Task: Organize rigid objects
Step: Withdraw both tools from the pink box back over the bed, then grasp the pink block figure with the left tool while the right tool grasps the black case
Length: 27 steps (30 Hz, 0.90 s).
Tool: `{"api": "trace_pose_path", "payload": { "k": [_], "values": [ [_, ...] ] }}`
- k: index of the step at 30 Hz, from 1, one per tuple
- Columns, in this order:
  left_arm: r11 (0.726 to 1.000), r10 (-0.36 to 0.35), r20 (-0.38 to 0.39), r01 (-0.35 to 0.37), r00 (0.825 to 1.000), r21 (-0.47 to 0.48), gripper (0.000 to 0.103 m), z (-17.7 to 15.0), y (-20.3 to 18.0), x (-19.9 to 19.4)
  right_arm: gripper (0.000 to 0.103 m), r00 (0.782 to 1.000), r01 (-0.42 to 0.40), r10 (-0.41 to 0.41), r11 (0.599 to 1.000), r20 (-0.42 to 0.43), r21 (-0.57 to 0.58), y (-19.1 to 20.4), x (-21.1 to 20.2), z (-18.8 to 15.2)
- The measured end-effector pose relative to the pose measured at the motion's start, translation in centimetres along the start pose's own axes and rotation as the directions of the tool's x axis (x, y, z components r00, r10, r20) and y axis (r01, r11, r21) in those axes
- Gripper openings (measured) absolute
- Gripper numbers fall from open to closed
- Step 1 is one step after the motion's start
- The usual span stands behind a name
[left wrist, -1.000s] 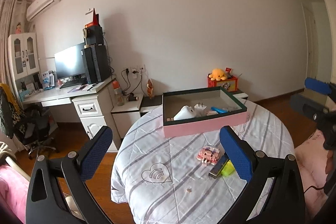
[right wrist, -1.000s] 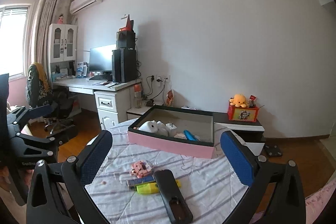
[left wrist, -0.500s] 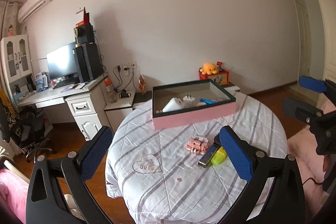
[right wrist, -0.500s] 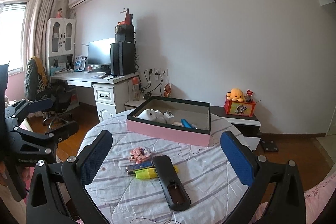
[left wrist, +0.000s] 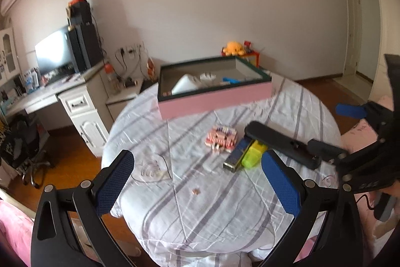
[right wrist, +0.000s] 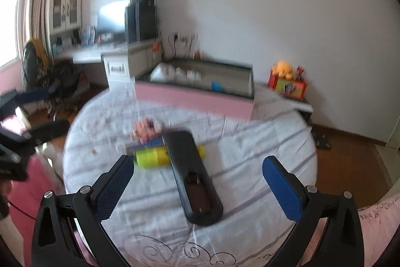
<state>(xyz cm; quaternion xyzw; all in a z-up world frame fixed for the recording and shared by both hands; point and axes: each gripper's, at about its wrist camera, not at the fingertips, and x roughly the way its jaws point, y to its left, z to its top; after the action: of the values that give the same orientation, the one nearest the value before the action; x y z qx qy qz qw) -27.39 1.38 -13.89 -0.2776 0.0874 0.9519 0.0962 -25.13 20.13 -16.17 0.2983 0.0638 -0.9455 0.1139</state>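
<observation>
Both grippers, left (left wrist: 197,179) and right (right wrist: 197,184), have been brought closer to the table (left wrist: 225,212); fingers are spread, nothing is held. The remote (right wrist: 192,174) is now framed by the right one, so it is probably picked first for the box (right wrist: 195,96).

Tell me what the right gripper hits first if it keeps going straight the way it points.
Most likely the black remote, lying on the tablecloth between the open fingers of the right gripper. The picture is blurred, so depth is uncertain.
</observation>
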Motion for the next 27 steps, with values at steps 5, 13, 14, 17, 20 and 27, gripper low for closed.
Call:
{"api": "trace_pose_path", "payload": {
  "k": [5,13,14,17,20,27],
  "values": [
    [1.0,-0.002,-0.032,0.002,0.999,0.008,0.103,-0.4,0.0,1.5,0.096,0.996,-0.039,0.043,0.998,-0.08,0.044,-1.0,3.3,-1.0],
    [1.0,0.001,-0.09,0.0,0.996,0.013,0.103,-0.7,0.2,3.8,0.055,0.974,-0.122,0.128,0.992,-0.186,0.044,-1.3,7.7,-1.6],
    [1.0,-0.003,-0.1,0.004,0.995,0.012,0.103,-0.8,0.2,4.2,0.052,0.976,-0.122,0.127,0.992,-0.179,0.038,-1.3,7.8,-1.7],
    [1.0,-0.006,-0.114,0.007,0.993,0.011,0.103,-0.8,0.1,5.0,0.047,0.977,-0.133,0.139,0.99,-0.162,0.05,-1.7,7.5,-1.8],
    [1.0,-0.022,-0.128,0.022,0.992,-0.002,0.103,-0.7,-0.1,5.9,0.045,0.982,-0.113,0.123,0.991,-0.141,0.074,-2.7,7.1,-1.7],
    [0.999,-0.048,-0.174,0.044,0.984,-0.025,0.103,-0.3,-1.0,8.4,0.045,0.988,-0.039,0.059,0.99,-0.143,0.136,-6.3,7.6,-1.3]
  ]
}}
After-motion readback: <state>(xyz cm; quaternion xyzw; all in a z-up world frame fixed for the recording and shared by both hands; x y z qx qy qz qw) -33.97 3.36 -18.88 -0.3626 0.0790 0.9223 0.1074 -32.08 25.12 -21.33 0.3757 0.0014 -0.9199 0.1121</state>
